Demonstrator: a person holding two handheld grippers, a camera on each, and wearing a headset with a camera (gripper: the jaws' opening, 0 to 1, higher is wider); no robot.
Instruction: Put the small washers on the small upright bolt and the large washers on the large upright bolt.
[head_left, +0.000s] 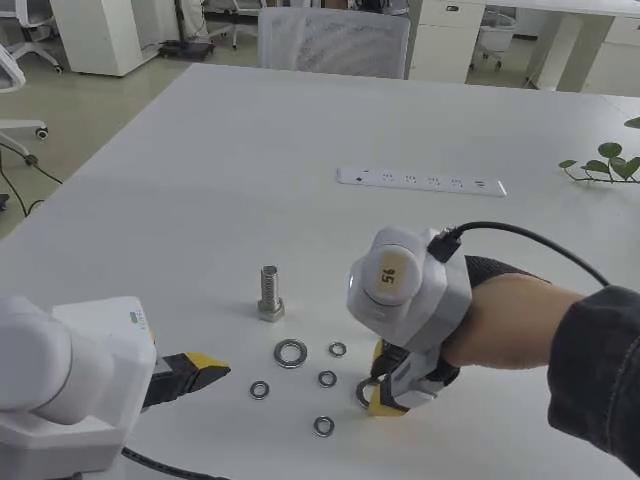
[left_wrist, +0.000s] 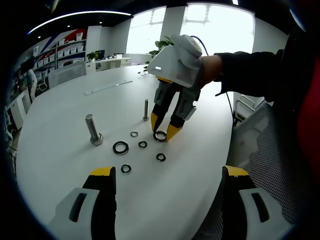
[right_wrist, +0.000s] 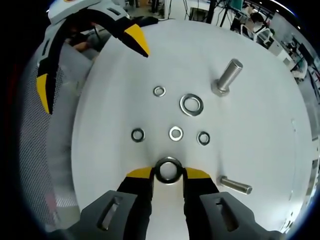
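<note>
Washer (right_wrist: 167, 160) lay flat on the counter (head_left: 300, 150), pinched in the right tool (right_wrist: 168, 174); the large bolt (head_left: 270, 293) stood upright to its left, nearer the spread left tool (left_wrist: 168, 172).

We're in an office here: a big white table (head_left: 200, 150), a mesh-backed chair (head_left: 333, 42) at its far edge. There's a power strip (head_left: 420, 181) on top, white cabinets (head_left: 100, 35) behind, a leafy plant (head_left: 605, 165) alongside

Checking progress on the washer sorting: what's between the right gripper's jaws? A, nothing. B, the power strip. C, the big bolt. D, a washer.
D: in the right gripper view, the right gripper has its jaws closed on either side of a washer.
</note>
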